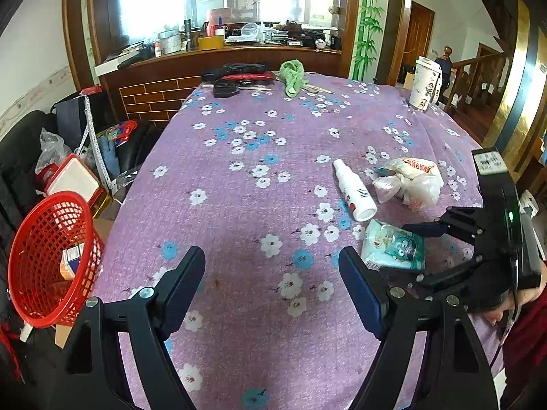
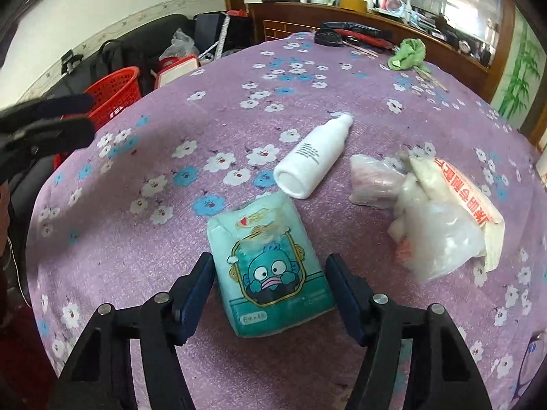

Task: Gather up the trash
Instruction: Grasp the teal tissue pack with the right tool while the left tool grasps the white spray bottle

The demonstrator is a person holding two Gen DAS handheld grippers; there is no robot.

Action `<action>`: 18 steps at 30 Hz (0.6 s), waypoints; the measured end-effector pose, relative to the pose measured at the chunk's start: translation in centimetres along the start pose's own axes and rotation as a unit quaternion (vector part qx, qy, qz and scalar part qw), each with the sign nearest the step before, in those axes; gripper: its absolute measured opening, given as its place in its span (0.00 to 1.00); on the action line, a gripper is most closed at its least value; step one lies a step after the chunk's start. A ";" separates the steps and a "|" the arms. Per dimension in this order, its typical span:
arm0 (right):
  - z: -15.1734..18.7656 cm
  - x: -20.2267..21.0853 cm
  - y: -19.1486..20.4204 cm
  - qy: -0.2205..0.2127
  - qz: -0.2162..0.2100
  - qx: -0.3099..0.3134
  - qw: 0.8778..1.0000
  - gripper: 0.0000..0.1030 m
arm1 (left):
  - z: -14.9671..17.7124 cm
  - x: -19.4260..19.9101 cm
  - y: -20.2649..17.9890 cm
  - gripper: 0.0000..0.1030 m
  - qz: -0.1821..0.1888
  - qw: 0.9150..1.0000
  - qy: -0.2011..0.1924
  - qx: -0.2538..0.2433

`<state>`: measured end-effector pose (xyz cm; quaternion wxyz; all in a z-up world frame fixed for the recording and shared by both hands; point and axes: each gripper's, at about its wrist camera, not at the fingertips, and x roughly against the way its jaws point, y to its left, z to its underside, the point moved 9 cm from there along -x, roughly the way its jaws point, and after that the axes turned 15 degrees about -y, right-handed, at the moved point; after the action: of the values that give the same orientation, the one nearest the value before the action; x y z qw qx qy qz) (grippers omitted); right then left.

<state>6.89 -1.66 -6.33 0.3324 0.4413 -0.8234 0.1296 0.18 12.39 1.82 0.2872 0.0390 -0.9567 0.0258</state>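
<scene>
A teal tissue pack (image 2: pixel 270 270) with a cartoon face lies on the purple floral tablecloth (image 2: pixel 171 205). My right gripper (image 2: pixel 270 283) is open, its fingers on either side of the pack's near half, just apart from it. Beyond lie a white spray bottle (image 2: pixel 314 155) on its side and a crumpled white plastic bag (image 2: pixel 434 218). My left gripper (image 1: pixel 271 273) is open and empty over bare cloth. From the left wrist view the tissue pack (image 1: pixel 393 246), bottle (image 1: pixel 354 189), bag (image 1: pixel 410 181) and right gripper (image 1: pixel 424 249) are to the right. A red mesh basket (image 1: pixel 51 256) holding some items hangs off the table's left edge.
A tall paper cup (image 1: pixel 425 83) stands at the far right edge. A green cloth (image 1: pixel 292 75) and black and red items (image 1: pixel 236 75) lie at the far end. Bags and a black sofa (image 1: pixel 27 157) crowd the floor to the left.
</scene>
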 end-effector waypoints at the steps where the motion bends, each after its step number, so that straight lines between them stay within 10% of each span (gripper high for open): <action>1: 0.1 0.1 0.2 -0.005 -0.001 0.008 1.000 0.58 | -0.1 -0.2 -0.3 0.77 0.002 1.000 0.002 0.000; 7: 0.0 1.3 1.7 -0.030 -0.013 0.045 0.998 0.32 | -0.7 -1.6 -1.6 0.77 0.005 1.000 0.017 0.011; 18: -3.0 6.6 -7.4 -0.140 0.025 -0.154 0.978 0.31 | -1.9 -5.2 -5.4 0.77 0.013 0.999 0.032 0.026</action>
<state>11.64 -8.65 -0.35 0.2747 0.3775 -0.8828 -0.0531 6.07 7.47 0.69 0.3163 0.0331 -0.9464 0.0558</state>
